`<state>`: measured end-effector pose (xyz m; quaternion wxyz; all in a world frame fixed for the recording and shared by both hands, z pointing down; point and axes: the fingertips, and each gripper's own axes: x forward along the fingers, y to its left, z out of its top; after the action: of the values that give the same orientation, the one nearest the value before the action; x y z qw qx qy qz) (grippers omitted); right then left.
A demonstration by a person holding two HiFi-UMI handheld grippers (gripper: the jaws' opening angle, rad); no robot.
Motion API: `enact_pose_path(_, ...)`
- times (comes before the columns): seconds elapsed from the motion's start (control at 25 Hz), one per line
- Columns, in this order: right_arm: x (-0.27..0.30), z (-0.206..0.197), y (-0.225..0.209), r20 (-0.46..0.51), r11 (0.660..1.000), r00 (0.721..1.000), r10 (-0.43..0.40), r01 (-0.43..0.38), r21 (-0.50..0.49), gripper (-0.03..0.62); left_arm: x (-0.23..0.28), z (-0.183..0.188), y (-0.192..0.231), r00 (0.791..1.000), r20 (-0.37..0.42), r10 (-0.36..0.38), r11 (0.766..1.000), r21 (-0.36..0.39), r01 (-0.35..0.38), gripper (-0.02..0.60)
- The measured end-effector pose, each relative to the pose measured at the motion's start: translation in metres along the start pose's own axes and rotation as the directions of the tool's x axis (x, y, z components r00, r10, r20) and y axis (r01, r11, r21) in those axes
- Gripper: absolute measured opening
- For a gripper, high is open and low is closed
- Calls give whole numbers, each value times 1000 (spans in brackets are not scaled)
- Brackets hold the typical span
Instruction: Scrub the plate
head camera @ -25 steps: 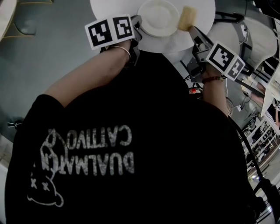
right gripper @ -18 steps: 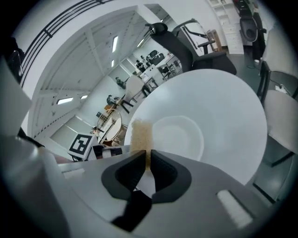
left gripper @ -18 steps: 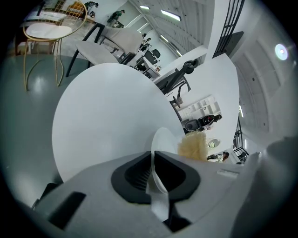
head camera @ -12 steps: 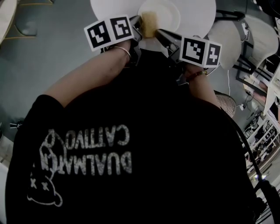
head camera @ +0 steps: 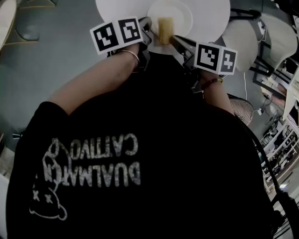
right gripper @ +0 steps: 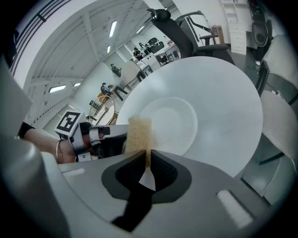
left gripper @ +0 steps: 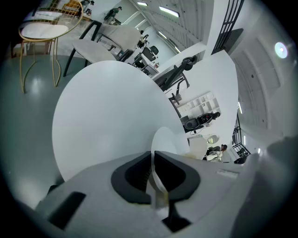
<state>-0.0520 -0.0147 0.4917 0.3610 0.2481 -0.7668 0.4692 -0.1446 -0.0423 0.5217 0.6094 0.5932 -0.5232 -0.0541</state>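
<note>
A small white plate (head camera: 174, 14) rests on the round white table (head camera: 210, 14) at the top of the head view. My left gripper (head camera: 148, 25) is shut on the plate's left rim; in the left gripper view the thin plate (left gripper: 164, 139) edge runs between the pads. My right gripper (head camera: 172, 39) is shut on a yellow sponge (head camera: 164, 29), which lies against the plate's near left part. The right gripper view has the sponge (right gripper: 138, 134) sticking out from the jaws over the plate (right gripper: 174, 123), with the left gripper (right gripper: 100, 139) just beside it.
White chairs (head camera: 247, 37) stand to the right of the table, and a black office chair (right gripper: 170, 23) stands beyond it. A gold-framed side table (left gripper: 44, 30) stands on the grey floor (head camera: 51, 51) at the far left. My own body fills the lower head view.
My right gripper carried the sponge leftward from the plate's right edge onto its near left part. The left gripper and the plate stayed put.
</note>
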Motion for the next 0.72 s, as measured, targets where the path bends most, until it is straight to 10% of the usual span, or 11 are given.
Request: enact_pose_path(0.72,-53,36,-86,146,975,965,-216,206,83,39,-1,1,-6,999,-28,-33,997,70,35,28)
